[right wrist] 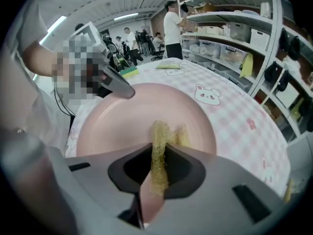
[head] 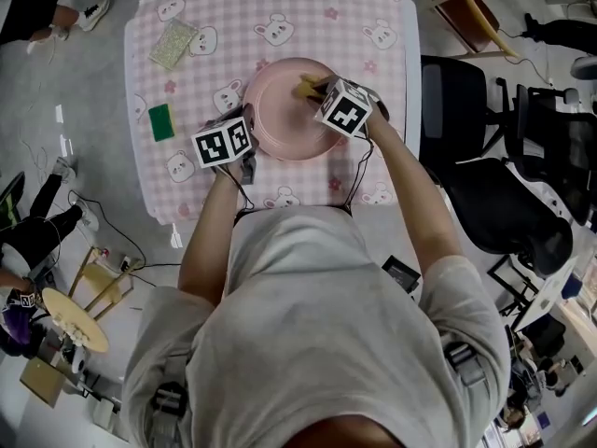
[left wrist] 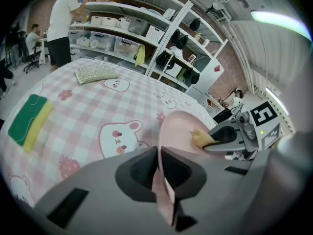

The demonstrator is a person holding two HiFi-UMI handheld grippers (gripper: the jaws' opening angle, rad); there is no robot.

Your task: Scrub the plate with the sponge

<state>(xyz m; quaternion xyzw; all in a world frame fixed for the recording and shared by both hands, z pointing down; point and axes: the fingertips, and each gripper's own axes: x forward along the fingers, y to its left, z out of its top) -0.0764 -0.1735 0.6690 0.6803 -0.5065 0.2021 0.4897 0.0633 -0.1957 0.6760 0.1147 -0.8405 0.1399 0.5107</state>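
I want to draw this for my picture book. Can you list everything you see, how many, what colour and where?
plate: one, pink, middle of the table
yellow sponge: one, yellow, pressed on the plate
green sponge: one, green with a yellow edge, lying left of the plate
sparkly pad: one, silvery green, far left part of the table
tablecloth: one, pink checks with bunnies, covering the table
office chairs: at least two, black, right of the table
left gripper: one, grey, fingers shut on the plate's near rim
right gripper: one, grey, fingers shut on the yellow sponge
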